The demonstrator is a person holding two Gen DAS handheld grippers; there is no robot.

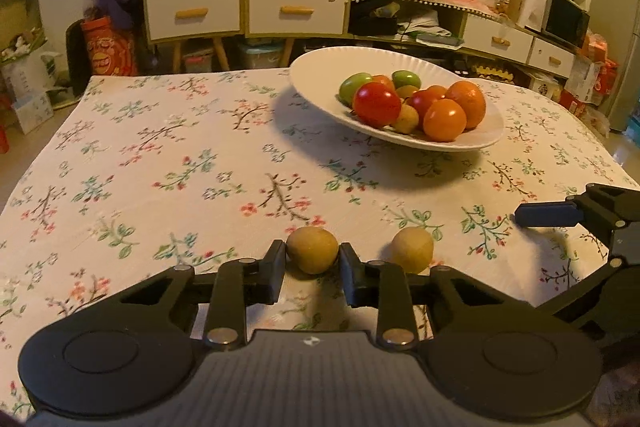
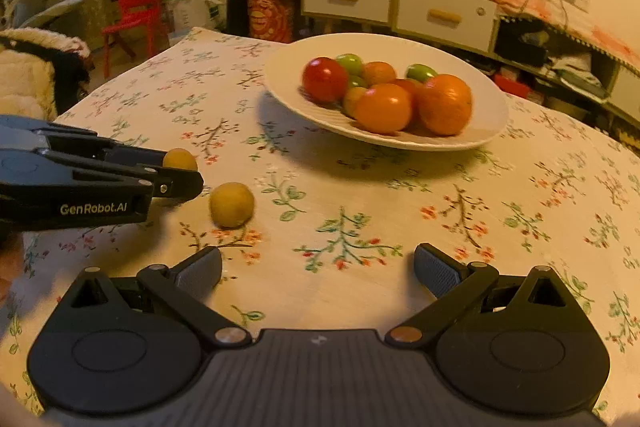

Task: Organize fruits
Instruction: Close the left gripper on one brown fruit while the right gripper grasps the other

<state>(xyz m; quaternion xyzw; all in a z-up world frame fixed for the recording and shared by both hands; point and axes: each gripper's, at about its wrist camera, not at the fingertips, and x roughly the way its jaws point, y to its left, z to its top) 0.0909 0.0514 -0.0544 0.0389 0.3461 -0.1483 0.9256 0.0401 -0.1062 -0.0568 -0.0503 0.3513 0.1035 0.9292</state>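
Left claw (image 1: 312, 263) clamped on a small yellow-brown fruit (image 1: 312, 249) at the near edge of the table (image 1: 160, 147).
Next comes a lift toward the far white plate (image 1: 316, 75); the right claw (image 2: 318, 269) waits apart, empty, a second loose fruit (image 2: 231, 205) lying near.

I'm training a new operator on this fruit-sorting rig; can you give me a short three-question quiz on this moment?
1. True or false: the left gripper is shut on a small tan fruit.
2. How many small tan fruits lie on the tablecloth outside the white plate?
3. The right gripper is: A) holding an orange, B) open and empty, C) inside the plate.

Key: 1 true. 2 two: the gripped one and a second tan fruit beside it. 3 B.
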